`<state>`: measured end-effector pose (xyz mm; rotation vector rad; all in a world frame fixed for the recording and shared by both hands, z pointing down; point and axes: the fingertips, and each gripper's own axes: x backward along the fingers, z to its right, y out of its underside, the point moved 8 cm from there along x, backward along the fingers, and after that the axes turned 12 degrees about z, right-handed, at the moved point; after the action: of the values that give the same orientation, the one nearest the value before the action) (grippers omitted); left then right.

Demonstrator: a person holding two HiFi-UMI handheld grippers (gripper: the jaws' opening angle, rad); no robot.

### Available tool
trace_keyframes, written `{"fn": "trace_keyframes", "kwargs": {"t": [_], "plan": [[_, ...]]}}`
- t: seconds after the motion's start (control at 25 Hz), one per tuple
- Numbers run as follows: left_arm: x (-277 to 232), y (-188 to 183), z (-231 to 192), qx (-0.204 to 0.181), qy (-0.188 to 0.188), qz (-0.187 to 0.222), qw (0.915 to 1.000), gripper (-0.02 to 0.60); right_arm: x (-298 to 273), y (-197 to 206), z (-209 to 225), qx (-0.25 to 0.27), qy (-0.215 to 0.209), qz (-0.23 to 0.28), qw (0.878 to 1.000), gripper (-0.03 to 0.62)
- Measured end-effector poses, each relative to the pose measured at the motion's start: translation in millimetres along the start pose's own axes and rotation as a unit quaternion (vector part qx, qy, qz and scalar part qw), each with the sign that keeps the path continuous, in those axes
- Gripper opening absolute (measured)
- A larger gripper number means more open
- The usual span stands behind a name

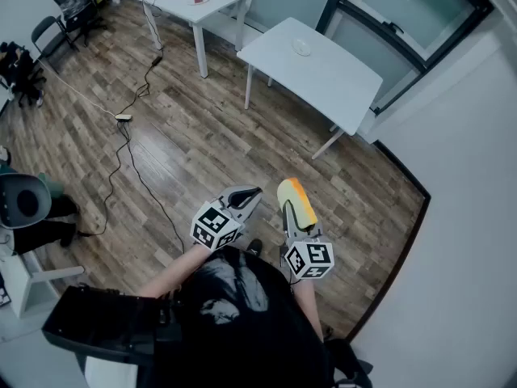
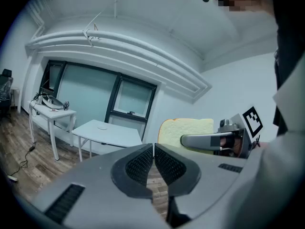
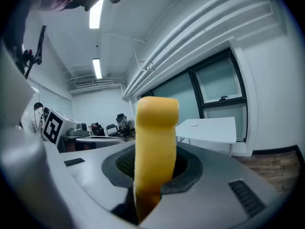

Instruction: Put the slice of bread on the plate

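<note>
Person's dark shirt [image 1: 234, 297] filled the near edge of the head view, with both grippers held out just beyond it over the wood floor [image 1: 178, 136].

- Right gripper [image 1: 288, 210]: clamped on the slice of bread [image 1: 297, 202]. In its own view the slice stood on edge between the pads, gripped at its lower end, most of it rising free above the jaws.
- Left gripper [image 1: 254, 193]: jaws pressed together, nothing between them, just left of the right gripper.
- Plate [image 1: 302, 47]: small and pale, on the white table [image 1: 331, 75] at the far side of the room, well apart from the bread.

Handling, as judged: the slice looked light and soft, narrowing where the pads pinched it. It would likely crush or tear under a hard squeeze and could flop if tipped flat. The hold low on one edge seemed sound, so a gentle clamp there should suit. The bread should be laid down flat on the plate rather than dropped.
</note>
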<state>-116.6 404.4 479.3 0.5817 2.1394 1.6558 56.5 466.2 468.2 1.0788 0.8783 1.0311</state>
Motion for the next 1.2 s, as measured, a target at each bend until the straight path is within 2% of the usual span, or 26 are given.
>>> {"fn": "trace_keyframes", "kwargs": {"t": [0.48, 0.88, 1.2], "plan": [[5, -3, -5, 0.003, -0.001, 0.0, 1.0, 0.003, -11, 0, -6, 0.001, -0.014, -0.006, 1.0, 0.097], [25, -1, -30, 0.008, -0.007, -0.006, 0.9999, 0.003, -36, 20, -18, -0.03, 0.016, -0.032, 0.999, 0.097], [44, 1, -61, 0.019, 0.018, -0.011, 0.9996, 0.003, -61, 30, -47, -0.05, 0.012, -0.022, 0.998, 0.097]]}}
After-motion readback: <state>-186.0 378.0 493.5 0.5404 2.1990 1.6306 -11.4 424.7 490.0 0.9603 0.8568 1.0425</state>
